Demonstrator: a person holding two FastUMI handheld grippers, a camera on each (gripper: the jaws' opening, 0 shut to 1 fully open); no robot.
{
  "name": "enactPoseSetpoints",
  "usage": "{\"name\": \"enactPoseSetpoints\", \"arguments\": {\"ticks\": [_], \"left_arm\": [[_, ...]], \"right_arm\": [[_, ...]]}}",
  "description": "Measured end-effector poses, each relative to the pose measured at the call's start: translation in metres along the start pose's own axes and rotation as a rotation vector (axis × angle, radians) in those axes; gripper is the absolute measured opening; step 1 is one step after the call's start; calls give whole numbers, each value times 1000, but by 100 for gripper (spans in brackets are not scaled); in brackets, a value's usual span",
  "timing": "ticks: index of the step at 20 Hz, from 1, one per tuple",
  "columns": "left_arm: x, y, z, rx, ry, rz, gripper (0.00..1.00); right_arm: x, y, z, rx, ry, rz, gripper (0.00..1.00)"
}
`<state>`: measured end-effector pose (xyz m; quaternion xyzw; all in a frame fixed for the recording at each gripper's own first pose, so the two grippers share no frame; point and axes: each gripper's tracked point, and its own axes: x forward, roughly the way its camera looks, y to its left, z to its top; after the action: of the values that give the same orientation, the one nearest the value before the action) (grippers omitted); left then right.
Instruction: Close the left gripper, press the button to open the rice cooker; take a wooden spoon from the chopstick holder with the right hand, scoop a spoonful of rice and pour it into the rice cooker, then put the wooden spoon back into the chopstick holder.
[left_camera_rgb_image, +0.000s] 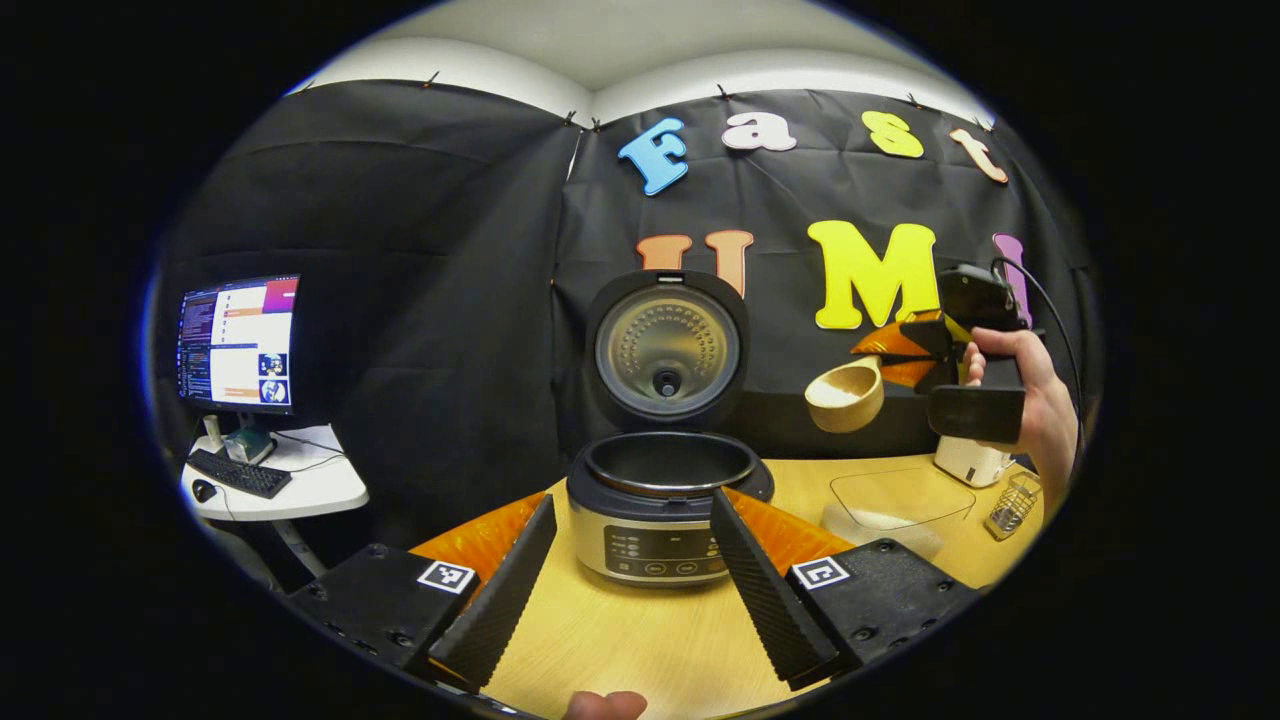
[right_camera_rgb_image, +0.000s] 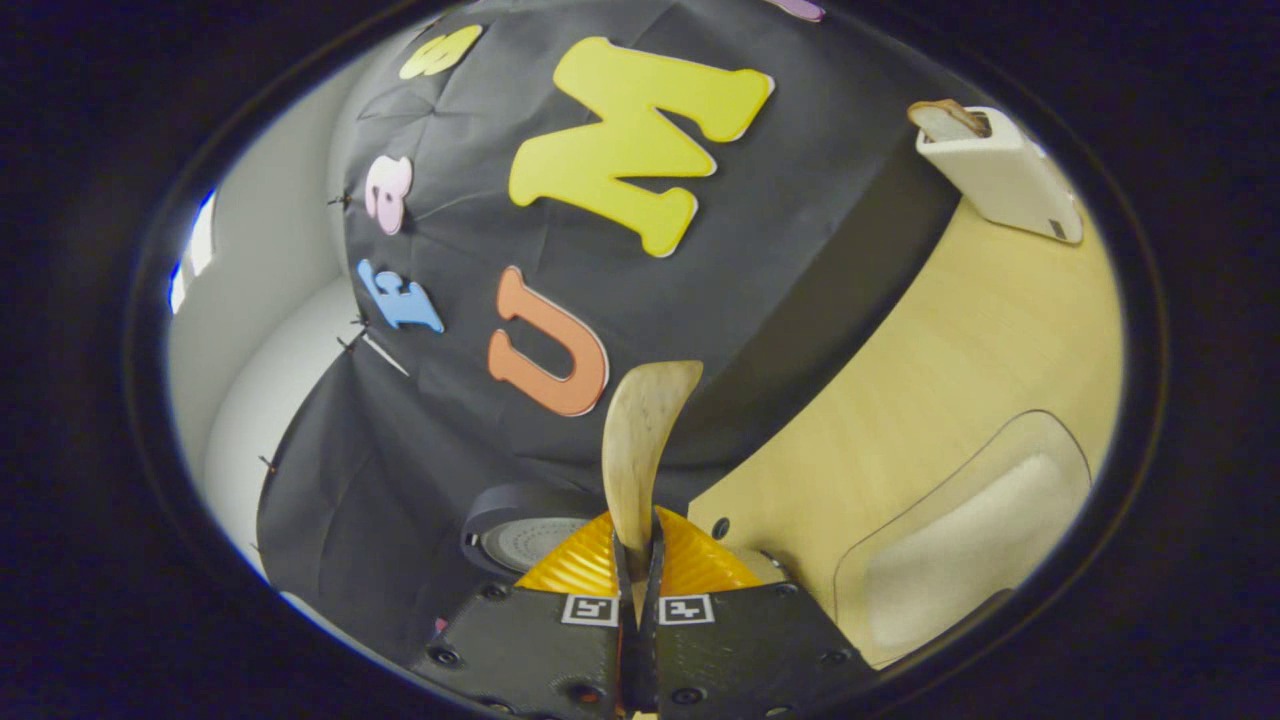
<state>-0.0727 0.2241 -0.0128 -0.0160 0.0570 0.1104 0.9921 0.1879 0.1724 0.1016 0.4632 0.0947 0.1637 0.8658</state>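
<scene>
— Rice cooker (left_camera_rgb_image: 660, 500), silver-bodied with a black lid raised upright, sat open on the light wooden counter (left_camera_rgb_image: 620, 630); the left gripper (left_camera_rgb_image: 630, 590) had its jaws spread wide before it.

— And the pale wooden spoon (right_camera_rgb_image: 640, 450)?

— Pinched by its handle in the closed right gripper (right_camera_rgb_image: 638, 590). The left gripper view showed its bowl (left_camera_rgb_image: 845, 395) in the air, right of the cooker, a hand (left_camera_rgb_image: 1040, 400) holding that gripper.
</scene>
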Motion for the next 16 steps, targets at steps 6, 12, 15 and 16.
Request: {"name": "enactPoseSetpoints", "arguments": {"ticks": [6,12,15,16], "left_arm": [[-6,30,-6,-17,6,32,99],[-9,54,-19,-33,35,61,99],[-12,62,-22,-36,38,66,99],[-13,63,-22,-39,37,67,99]], "right_arm": [[48,31,-30,-110,24,-5,0],[84,41,-50,-226,14,-40,0],[99,44,-63,-296,18,-53,0],[104,45,-66,-326,20,-60,0]]}}
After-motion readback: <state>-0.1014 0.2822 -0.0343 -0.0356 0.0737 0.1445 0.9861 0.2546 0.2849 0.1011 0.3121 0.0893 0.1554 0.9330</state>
